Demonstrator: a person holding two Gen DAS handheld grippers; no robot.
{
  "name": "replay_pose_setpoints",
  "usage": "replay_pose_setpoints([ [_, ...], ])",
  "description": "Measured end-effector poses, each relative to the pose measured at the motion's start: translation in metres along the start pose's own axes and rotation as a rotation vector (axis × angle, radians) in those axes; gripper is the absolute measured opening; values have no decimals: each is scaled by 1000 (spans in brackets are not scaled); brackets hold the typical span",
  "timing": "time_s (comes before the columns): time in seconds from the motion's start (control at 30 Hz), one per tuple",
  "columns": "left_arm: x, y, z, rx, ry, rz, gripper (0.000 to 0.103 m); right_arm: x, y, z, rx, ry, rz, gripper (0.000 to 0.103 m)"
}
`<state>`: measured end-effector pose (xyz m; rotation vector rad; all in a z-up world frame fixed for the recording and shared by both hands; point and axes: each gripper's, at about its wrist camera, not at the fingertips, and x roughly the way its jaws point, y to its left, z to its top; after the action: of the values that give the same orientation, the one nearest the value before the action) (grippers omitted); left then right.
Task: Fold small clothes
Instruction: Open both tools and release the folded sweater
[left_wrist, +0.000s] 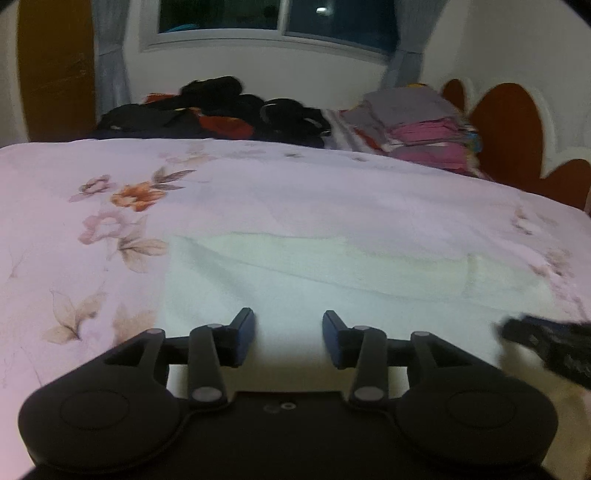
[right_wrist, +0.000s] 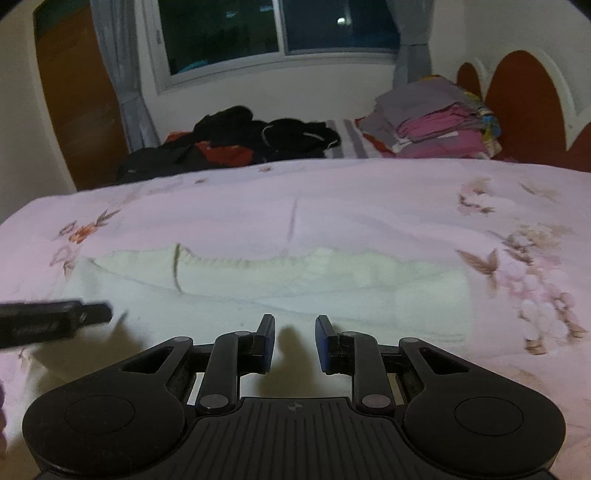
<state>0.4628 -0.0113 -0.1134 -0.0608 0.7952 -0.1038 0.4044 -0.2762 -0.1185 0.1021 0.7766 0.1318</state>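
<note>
Both grippers, left gripper (left_wrist: 288, 338) and right gripper (right_wrist: 294, 341), hover with jaws apart over the white garment (right_wrist: 280, 291); pinching the floral bedsheet (left_wrist: 332, 195) underneath too could drag it.

Cream garment (right_wrist: 280, 291) — pink floral bedspread (right_wrist: 369, 192)
</note>
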Motion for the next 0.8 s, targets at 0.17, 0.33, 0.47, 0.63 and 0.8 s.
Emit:
replay_pose_setpoints([
  [0.17, 5, 28, -5, -30, -4, 31, 43, 10, -22, -9, -28, 7, -47, 24],
  [0.33, -1, 22, -2, -29, -4, 41, 42, 0, -48, -9, 86, -3, -55, 24],
  [0.47, 3, 14, -3, 6, -3, 53, 47, 5, -46, -11, 36, -1, -90, 24],
  [0.63, 3, 15, -1, -2, 15, 62, 50, -9, -42, -8, 45, -24, -76, 24],
  [0.8, -6, 11, -1, 8, 25, 64, 51, -7, -43, -14, 26, 21, -99, 24],
])
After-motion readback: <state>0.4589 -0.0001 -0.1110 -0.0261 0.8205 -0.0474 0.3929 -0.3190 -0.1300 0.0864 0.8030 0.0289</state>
